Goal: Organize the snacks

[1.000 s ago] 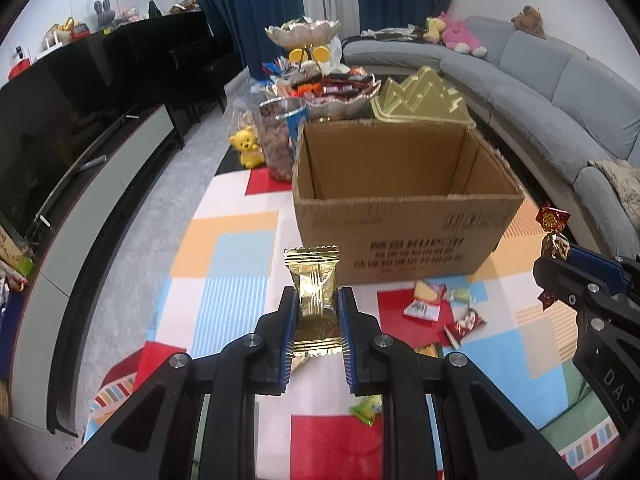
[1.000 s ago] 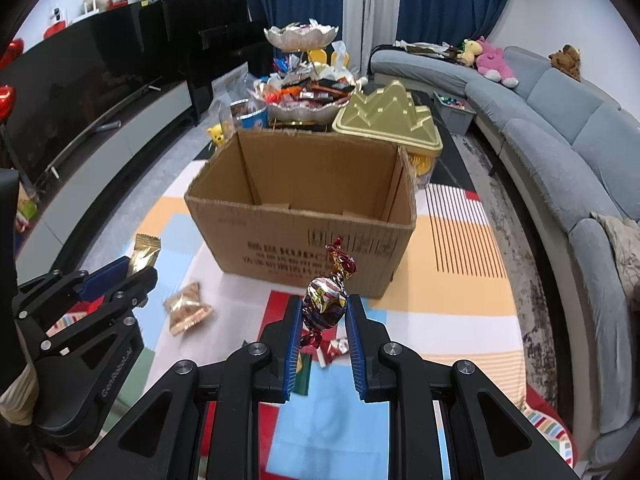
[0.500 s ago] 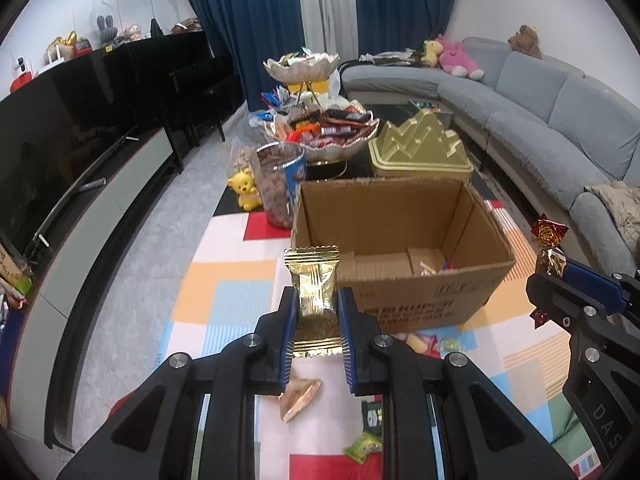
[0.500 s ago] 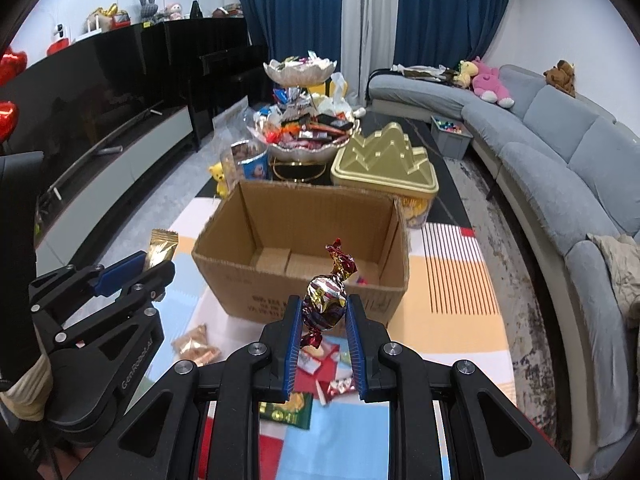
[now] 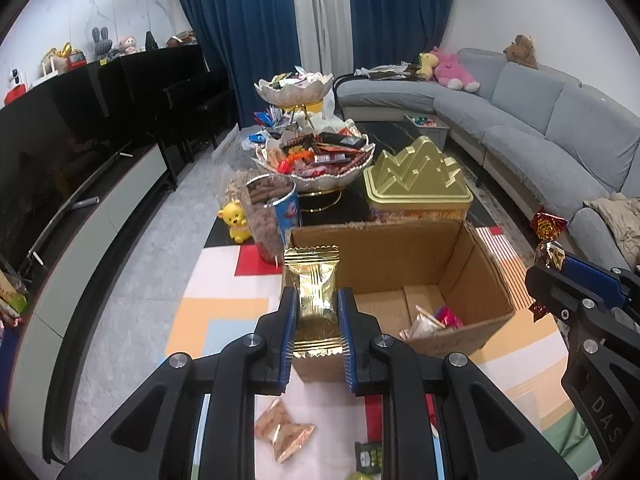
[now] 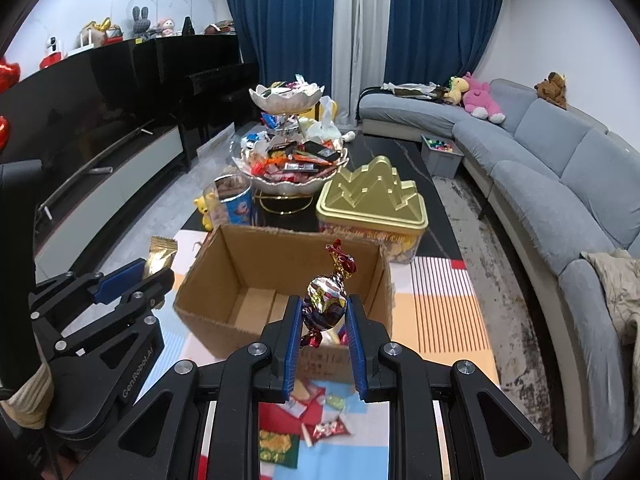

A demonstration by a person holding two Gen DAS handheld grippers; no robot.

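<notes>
I see a brown matt corrugated cardboard box (image 5: 396, 276) with rough torn edges, a glossy gold foil snack packet (image 5: 314, 292) and a shiny crinkled foil-wrapped candy (image 6: 326, 300).

A gold foil snack packet (image 5: 316, 292) stands upright, pinched at its lower half. A twist-wrapped candy (image 6: 326, 300) in red and gold foil stands tilted, also pinched. The open cardboard box (image 5: 472, 276) holds a few wrapped snacks (image 5: 434, 318) in one corner.

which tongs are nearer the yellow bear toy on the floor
Left. The left tongs sit on the yellow bear toy side of the box; the right tongs are farther across.
</notes>
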